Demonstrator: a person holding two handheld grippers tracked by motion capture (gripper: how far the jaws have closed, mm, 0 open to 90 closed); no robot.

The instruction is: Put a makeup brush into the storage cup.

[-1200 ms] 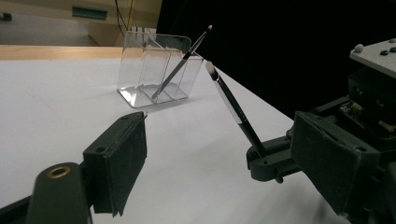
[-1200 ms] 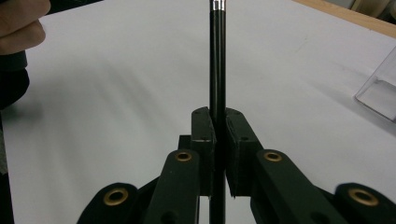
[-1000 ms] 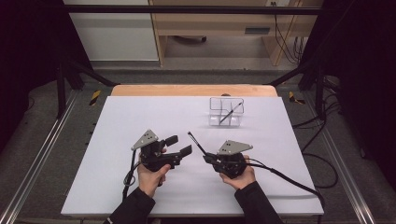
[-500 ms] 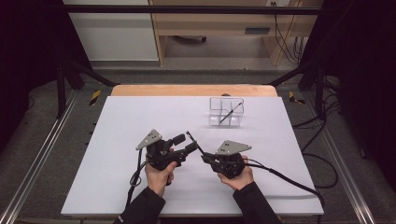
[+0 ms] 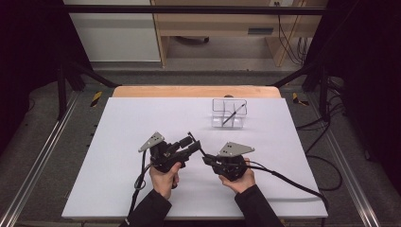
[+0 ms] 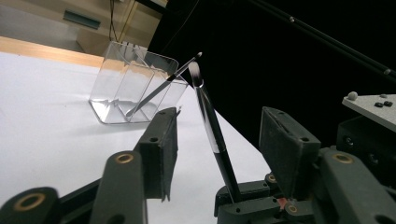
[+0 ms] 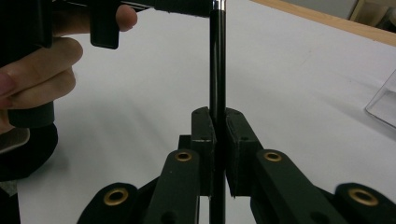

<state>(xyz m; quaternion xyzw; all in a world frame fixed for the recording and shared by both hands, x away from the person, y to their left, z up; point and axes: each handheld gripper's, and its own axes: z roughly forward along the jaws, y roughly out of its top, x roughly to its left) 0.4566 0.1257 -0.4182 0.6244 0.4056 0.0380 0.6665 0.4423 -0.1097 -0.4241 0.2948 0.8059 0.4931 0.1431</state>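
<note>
My right gripper (image 7: 218,116) is shut on the black handle of a thin make-up brush (image 7: 217,56), which stands up from its jaws. In the high view this brush (image 5: 191,135) slants up and to the left from the right gripper (image 5: 208,160). The left gripper (image 6: 219,116) has its jaws on either side of the brush (image 6: 210,121). They have just been closing, with a gap still on both sides of the shaft. In the high view the left gripper (image 5: 190,144) sits close to the left of the right one. A second brush (image 5: 233,115) leans inside a clear container (image 5: 217,120).
The white table top (image 5: 118,142) spreads out to the left and right of the hands. Its wooden far edge (image 5: 189,91) lies behind the container. Cables trail from both grippers toward the near edge, the right one running off to the right.
The left gripper has moved right, up to the brush, and its jaws have narrowed around the shaft. The right gripper and its brush have stayed put.
</note>
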